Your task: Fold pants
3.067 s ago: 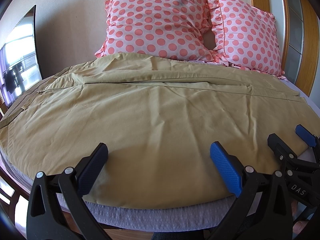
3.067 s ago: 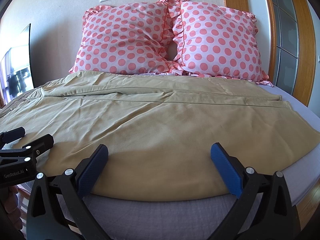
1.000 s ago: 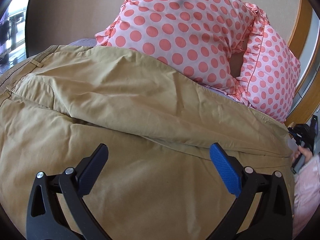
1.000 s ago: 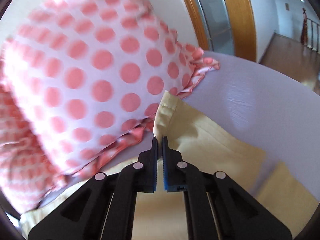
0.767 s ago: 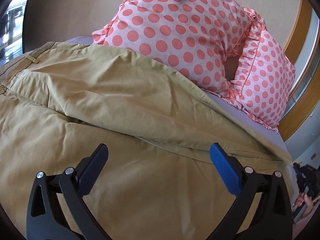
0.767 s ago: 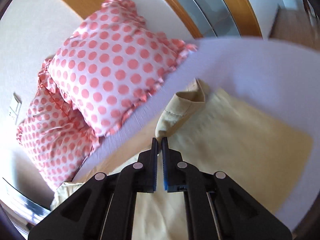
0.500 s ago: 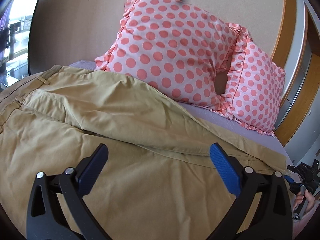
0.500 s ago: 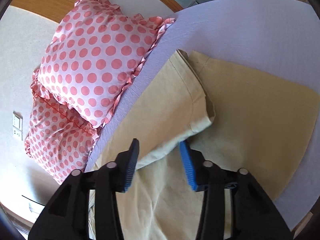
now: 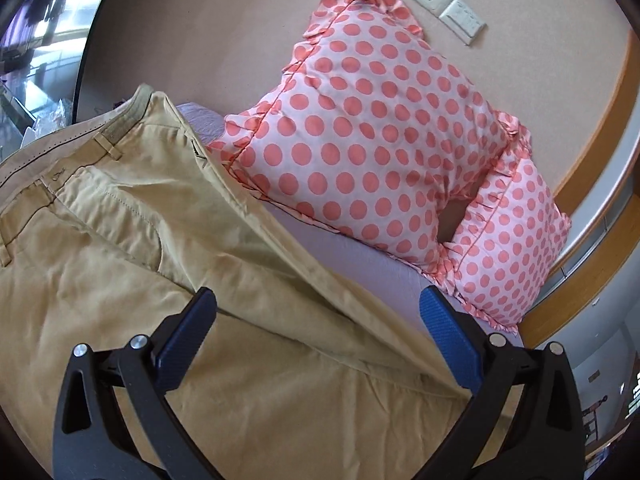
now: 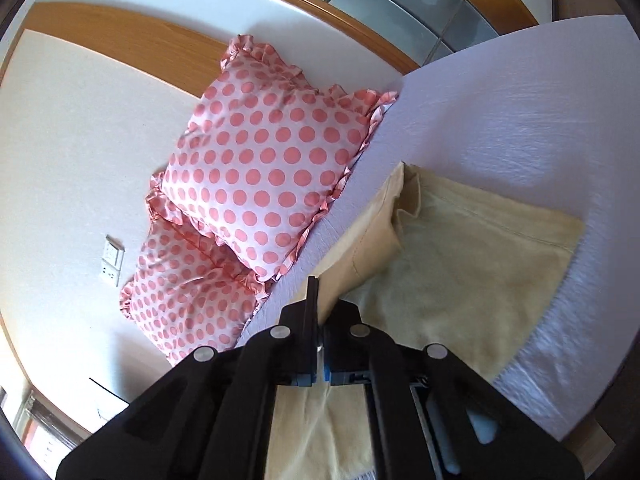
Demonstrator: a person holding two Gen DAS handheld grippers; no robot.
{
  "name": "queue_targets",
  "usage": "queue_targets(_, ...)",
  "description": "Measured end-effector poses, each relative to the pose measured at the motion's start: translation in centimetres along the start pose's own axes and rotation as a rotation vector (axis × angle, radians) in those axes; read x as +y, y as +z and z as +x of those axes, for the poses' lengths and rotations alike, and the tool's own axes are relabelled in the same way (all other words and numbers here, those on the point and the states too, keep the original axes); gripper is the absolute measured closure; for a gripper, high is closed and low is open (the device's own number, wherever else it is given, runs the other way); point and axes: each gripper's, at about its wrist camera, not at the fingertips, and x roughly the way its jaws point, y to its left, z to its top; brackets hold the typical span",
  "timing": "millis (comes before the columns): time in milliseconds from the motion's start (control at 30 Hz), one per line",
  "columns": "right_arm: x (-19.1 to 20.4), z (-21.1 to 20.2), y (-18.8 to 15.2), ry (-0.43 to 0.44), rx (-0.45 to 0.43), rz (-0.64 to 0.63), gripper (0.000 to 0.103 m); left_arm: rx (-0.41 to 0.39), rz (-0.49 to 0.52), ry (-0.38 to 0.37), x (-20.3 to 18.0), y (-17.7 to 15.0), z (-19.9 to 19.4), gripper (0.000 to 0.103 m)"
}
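Tan pants (image 9: pixel 132 264) lie spread on the lavender bed, waistband at the far left, one leg folded along its length over the other. My left gripper (image 9: pixel 316 320) is open and empty, hovering over the upper leg's long fold. In the right wrist view the leg ends (image 10: pixel 460 264) lie near the bed's corner. My right gripper (image 10: pixel 320 300) is shut on the upper pant leg's edge (image 10: pixel 360 248) and lifts it off the lower leg, so the cuff stands up.
Two pink polka-dot pillows (image 9: pixel 360 152) (image 10: pixel 260 168) lean on the wall at the head of the bed. The lavender sheet (image 10: pixel 520 112) runs to the bed's edge (image 10: pixel 568 412). A wooden frame (image 9: pixel 592 184) and wall sockets (image 9: pixel 444 4) are behind.
My right gripper opened half a second ago and has shut again on the upper leg's edge, lifting it. My left gripper has moved toward the pillows and tilted, still open.
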Motion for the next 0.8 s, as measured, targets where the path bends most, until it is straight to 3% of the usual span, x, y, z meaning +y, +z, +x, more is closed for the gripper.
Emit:
queue_targets(133, -0.4, -1.2, -0.4, 0.024, -0.003, 0.002, 0.102, 0.049, 0.001, 0.168, 0.7, 3.1, 4.8, 0.004)
queue_targets(200, -0.3, -1.3, -0.5, 0.030, -0.006, -0.010, 0.102, 0.072, -0.021, 0.246, 1.7, 4.2, 7.1, 0.012)
queue_targets(333, -0.2, -1.5, -0.3, 0.049, -0.006, -0.026, 0.102, 0.137, -0.119, 0.318, 4.3, 5.8, 11.0, 0.026)
queue_targets(367, -0.1, -1.4, -0.3, 0.047, -0.007, -0.033, 0.102, 0.148, -0.142, 0.322, 4.9, 6.2, 11.7, 0.039)
queue_targets(400, -0.1, -1.3, -0.2, 0.047, -0.009, -0.036, 0.102, 0.154, -0.162, 0.317, 5.5, 6.5, 12.2, 0.064)
queue_targets(467, 0.1, -1.0, 0.1, 0.047, -0.013, -0.050, 0.102, 0.168, -0.190, 0.275, 6.3, 6.9, 12.3, 0.097)
queue_targets(600, 0.4, -1.4, 0.8, 0.025, -0.040, -0.084, 0.101, 0.065, -0.117, 0.223, 5.4, 5.8, 5.8, 0.098)
queue_targets(700, -0.7, -2.3, 0.8, -0.021, -0.052, -0.071, 0.101, -0.007, -0.034, 0.173, 5.3, 2.5, -1.5, 0.097)
queue_targets(800, -2.2, -2.7, 0.6, -0.085, -0.042, -0.058, 0.101, -0.017, -0.017, 0.164, 6.9, -2.8, -6.7, 0.097)
